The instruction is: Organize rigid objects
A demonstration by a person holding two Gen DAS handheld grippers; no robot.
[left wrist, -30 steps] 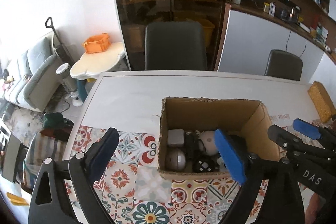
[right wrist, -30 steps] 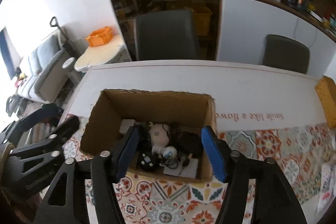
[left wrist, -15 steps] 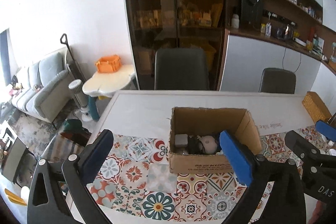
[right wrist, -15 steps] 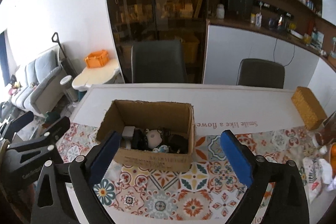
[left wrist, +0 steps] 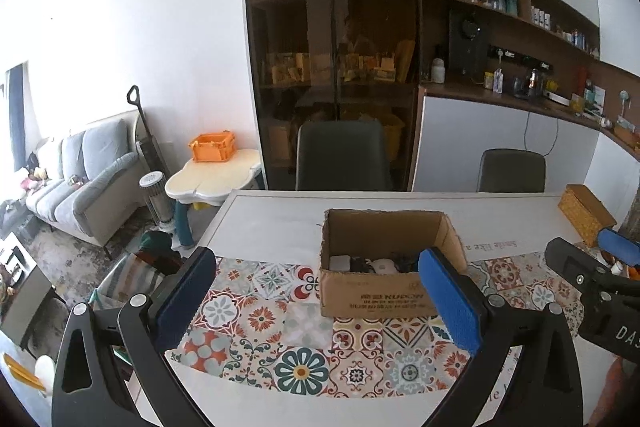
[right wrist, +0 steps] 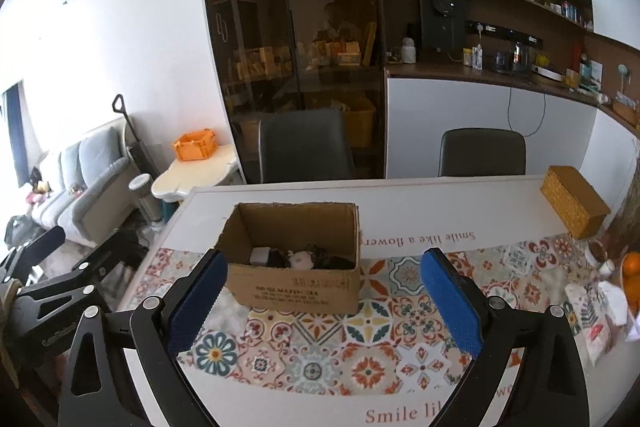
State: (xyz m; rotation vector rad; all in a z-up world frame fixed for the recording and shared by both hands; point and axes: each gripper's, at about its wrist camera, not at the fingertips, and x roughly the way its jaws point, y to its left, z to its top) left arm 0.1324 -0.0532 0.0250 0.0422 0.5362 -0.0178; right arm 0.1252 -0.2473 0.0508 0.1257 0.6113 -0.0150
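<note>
Reading "Smile like a flower": tablecloth [right wrist: 420, 239]

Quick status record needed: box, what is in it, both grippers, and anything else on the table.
box: open cardboard box, upright on the patterned mat
contents: small white and black items, too small to identify
left gripper: open, nothing between the pads, jaws just opened wider
right gripper: open, empty, jaws just opened wider
other: woven yellow box at the table's far right; oranges at the right edge
</note>
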